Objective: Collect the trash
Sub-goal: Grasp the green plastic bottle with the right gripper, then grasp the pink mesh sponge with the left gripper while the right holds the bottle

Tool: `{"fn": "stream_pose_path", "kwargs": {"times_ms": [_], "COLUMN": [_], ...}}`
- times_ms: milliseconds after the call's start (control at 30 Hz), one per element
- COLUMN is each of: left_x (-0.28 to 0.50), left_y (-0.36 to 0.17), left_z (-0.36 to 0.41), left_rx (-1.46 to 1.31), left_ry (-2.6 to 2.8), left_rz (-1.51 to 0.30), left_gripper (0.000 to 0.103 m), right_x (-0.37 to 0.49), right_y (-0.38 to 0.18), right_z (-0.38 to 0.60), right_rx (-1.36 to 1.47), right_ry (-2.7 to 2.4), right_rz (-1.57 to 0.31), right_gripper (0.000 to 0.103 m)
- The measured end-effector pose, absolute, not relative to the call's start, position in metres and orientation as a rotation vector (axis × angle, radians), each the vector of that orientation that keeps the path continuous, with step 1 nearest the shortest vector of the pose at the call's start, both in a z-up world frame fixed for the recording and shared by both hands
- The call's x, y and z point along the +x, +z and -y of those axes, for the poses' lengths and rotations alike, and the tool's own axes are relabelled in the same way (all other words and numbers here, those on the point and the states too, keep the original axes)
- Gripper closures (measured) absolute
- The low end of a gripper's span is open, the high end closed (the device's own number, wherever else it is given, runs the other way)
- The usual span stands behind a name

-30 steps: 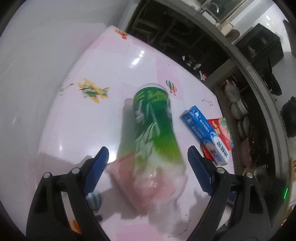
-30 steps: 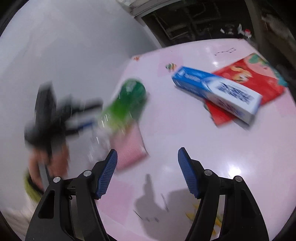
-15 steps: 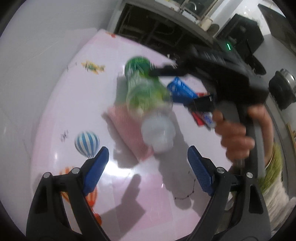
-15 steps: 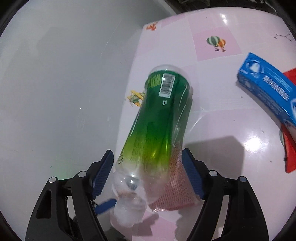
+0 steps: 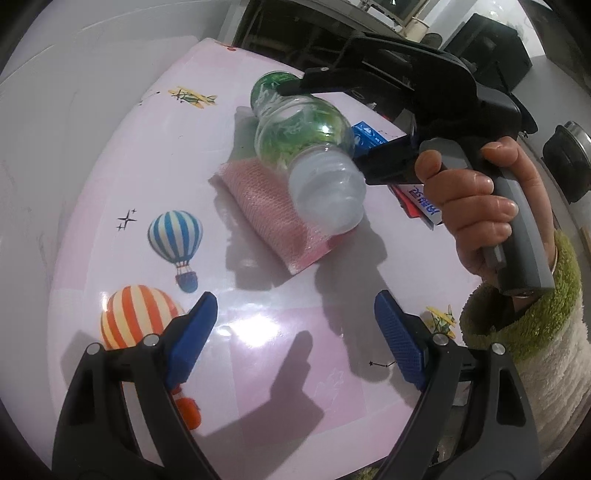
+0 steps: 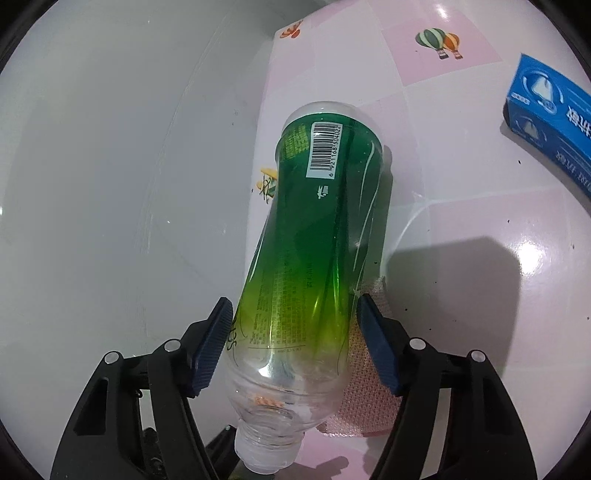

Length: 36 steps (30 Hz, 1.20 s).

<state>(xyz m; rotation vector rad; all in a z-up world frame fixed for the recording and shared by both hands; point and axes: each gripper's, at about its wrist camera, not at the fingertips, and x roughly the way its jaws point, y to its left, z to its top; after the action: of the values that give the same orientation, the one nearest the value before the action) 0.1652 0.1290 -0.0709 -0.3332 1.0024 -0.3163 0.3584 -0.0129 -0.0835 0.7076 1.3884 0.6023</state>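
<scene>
A clear plastic bottle (image 6: pixel 314 236) with a green label and white cap sits between the blue pads of my right gripper (image 6: pixel 295 339), which is shut on its lower body. In the left wrist view the bottle (image 5: pixel 306 147) tilts cap-forward above a pink mesh cloth (image 5: pixel 269 210), held by the right gripper and a hand (image 5: pixel 476 203). My left gripper (image 5: pixel 295 343) is open and empty, low over the pink table (image 5: pixel 147 147), short of the cloth.
A blue toothpaste box (image 6: pixel 550 122) lies to the right on the table, with a red packet partly hidden behind the hand. A white wall (image 6: pixel 110 166) borders the table's left side. Dark shelving (image 5: pixel 295 33) stands beyond the far edge.
My right gripper moved onto the bottle and closed on it, lifting it off the cloth. My left gripper pulled back from the bottle and stayed open.
</scene>
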Motion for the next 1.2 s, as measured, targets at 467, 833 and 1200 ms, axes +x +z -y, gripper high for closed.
{"fn": "stream_pose_path", "kwargs": {"times_ms": [467,833,1200], "left_x": [0.176,0.237,0.270], "left_y": [-0.071,-0.066,-0.075], "left_z": [-0.131,-0.125,-0.089], "left_rx": [-0.363,-0.387,-0.362], "left_ry": [-0.304,-0.148,-0.044], "left_rz": [-1.011,-1.059,-1.098], "left_gripper": [0.020,0.020,0.020], "right_x": [0.347,0.272,0.187], "right_y": [-0.071,-0.054,-0.051], "right_z": [0.083,0.120,0.141], "right_rx": [0.712,0.401,0.278], "right_ry": [0.548,0.422,0.325], "right_rz": [-1.315,-1.253,-1.228], "right_gripper": [0.042,0.042,0.043]}}
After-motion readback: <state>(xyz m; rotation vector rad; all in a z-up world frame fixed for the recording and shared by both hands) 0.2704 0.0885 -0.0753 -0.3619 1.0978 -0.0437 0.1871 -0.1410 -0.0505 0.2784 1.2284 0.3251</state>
